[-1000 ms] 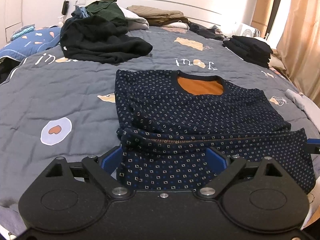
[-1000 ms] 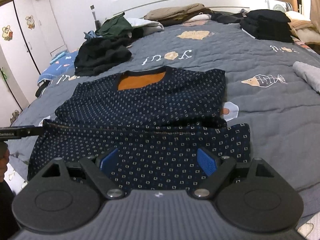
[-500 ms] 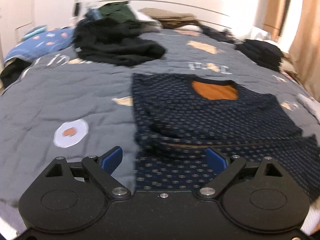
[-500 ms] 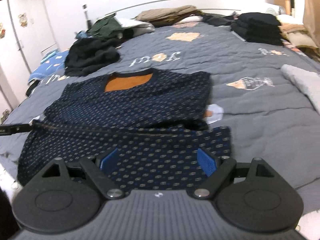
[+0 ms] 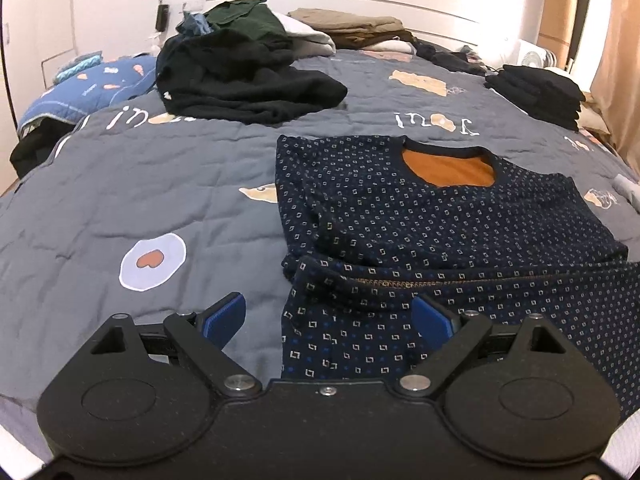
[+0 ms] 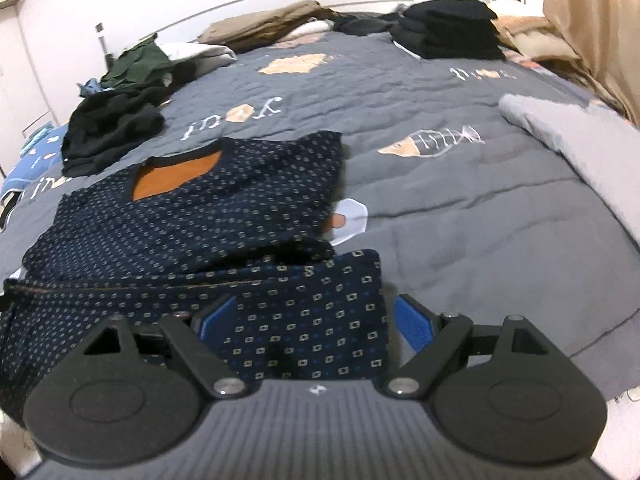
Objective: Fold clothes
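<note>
Right gripper point(image 6: 316, 320) wide open astride navy sweater's point(image 6: 192, 216) near right corner.

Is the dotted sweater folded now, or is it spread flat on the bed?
Partly folded. The sweater has its sides turned in, and its hem lies doubled across the lower body. The collar end lies flat.

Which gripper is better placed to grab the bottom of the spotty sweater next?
Probably the right gripper: the sweater's bottom corner fills its open jaws. The left gripper, also open, only half covers its corner, with bare blanket beside it.
</note>
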The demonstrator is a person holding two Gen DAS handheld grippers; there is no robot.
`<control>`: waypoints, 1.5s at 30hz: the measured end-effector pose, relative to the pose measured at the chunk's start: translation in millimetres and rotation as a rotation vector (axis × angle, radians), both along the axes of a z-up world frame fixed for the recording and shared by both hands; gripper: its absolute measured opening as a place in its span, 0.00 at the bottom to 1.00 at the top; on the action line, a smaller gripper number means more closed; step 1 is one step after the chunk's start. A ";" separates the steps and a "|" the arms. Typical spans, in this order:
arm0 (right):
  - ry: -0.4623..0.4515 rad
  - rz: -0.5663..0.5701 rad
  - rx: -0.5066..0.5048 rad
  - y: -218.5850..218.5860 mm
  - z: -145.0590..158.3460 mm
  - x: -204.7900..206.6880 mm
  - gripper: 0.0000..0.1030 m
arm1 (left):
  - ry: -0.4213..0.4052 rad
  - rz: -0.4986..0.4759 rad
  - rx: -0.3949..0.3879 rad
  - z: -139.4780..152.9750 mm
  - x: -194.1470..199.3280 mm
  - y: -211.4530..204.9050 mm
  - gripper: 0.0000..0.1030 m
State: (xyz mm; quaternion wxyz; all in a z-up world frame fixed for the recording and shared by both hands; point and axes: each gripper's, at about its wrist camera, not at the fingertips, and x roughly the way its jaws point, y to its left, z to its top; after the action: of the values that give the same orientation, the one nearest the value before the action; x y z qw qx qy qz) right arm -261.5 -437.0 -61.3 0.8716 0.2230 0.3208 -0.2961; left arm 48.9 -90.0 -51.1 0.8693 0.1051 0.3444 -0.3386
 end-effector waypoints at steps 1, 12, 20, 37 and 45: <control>0.002 -0.005 0.007 -2.7 -2.2 1.0 0.83 | 0.005 0.002 -0.003 0.2 0.7 0.5 0.87; 0.008 -0.032 0.003 -8.9 -8.2 4.0 0.83 | 0.014 -0.004 -0.008 0.3 0.6 -1.3 0.87; -0.019 -0.034 0.052 -21.0 -10.9 6.8 0.83 | 0.015 -0.014 -0.006 0.4 -1.1 -2.1 0.87; -0.150 -0.037 0.187 -27.8 -15.6 3.3 0.11 | 0.014 -0.024 0.005 -1.2 -2.2 -5.5 0.87; -0.191 -0.009 0.116 -14.4 -2.0 -0.9 0.06 | 0.015 -0.022 0.012 -2.0 -0.8 -6.3 0.87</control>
State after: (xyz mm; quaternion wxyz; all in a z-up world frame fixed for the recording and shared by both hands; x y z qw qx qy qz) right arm -262.4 -451.4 -63.3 0.8825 0.3018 0.2518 -0.2582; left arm 48.1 -96.3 -53.0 0.8624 0.1116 0.3517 -0.3466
